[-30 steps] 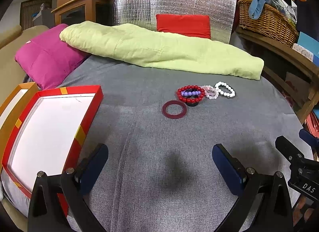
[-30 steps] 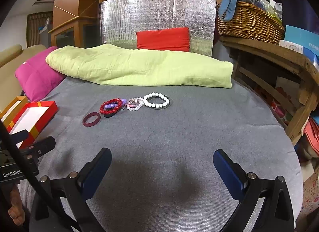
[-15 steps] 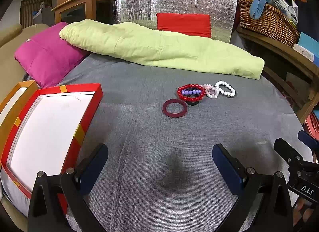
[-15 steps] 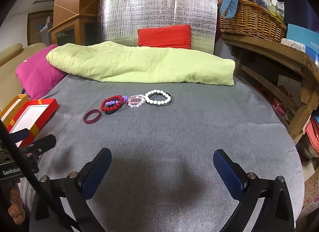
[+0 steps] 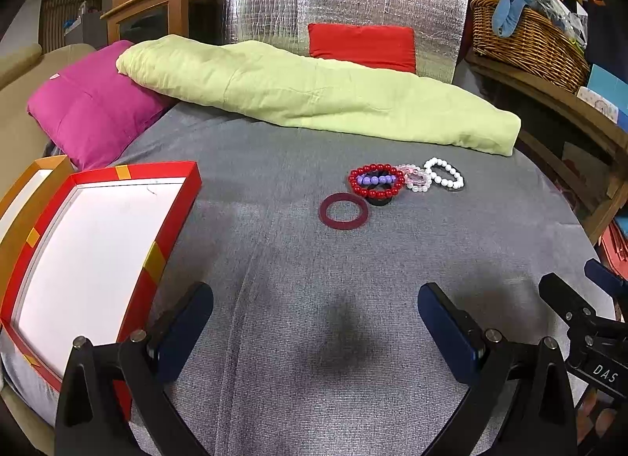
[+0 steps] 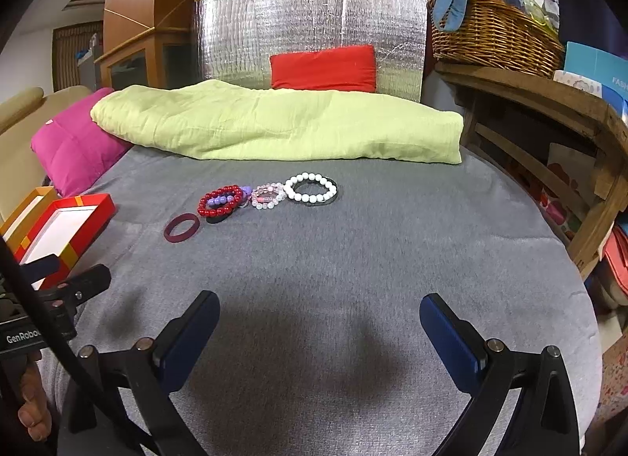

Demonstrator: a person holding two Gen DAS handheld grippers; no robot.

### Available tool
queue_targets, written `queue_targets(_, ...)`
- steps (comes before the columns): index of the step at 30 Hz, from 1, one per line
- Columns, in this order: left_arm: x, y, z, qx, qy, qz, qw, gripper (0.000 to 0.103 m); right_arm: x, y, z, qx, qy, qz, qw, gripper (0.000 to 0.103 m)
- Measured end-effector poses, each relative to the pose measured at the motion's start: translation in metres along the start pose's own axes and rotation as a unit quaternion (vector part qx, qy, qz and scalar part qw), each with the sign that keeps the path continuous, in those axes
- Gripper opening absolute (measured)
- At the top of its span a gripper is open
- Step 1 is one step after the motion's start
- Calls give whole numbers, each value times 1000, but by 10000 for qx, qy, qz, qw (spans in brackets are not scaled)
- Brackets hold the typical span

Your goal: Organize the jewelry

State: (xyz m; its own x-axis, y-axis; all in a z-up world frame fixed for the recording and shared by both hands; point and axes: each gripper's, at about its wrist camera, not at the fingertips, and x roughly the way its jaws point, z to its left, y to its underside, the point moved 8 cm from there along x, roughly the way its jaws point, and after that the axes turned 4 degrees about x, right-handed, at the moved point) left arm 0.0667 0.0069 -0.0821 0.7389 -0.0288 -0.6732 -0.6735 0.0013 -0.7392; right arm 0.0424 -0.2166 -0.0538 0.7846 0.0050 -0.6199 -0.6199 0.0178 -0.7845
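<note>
Fingers of the left gripper (image 5: 314, 322) stand wide apart and hold nothing; those of the right gripper (image 6: 318, 326) are likewise spread and empty. Both hover over bare grey cover (image 6: 353, 259), well short of the jewelry. Nearest to the fingers lies the maroon ring (image 5: 344, 211), flat, its hole facing up, almost straight ahead of the left gripper and ahead-left of the right. Just behind the ring, touching or nearly so, sits the red bracelet (image 5: 376, 180) with purple beads inside it; beyond the ring to the right follow the pink bracelet (image 5: 415, 179) and the white bracelet (image 5: 443, 178), the row running left to right. Left of the ring, well apart, is the open red box (image 5: 172, 216), close beside the left fingers. By this layout the left gripper appears better placed for ring and box.
</note>
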Motion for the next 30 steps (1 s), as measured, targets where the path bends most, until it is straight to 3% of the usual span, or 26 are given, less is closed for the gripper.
queue_targets(23,4,-1,2,-76,42,62,9999,103,11,-4,-12,280,-79,259,9992,103)
queue_targets(30,10,2,2,-141,117,242,9995,103,34,-31,-13,481,-365,505,9969,103)
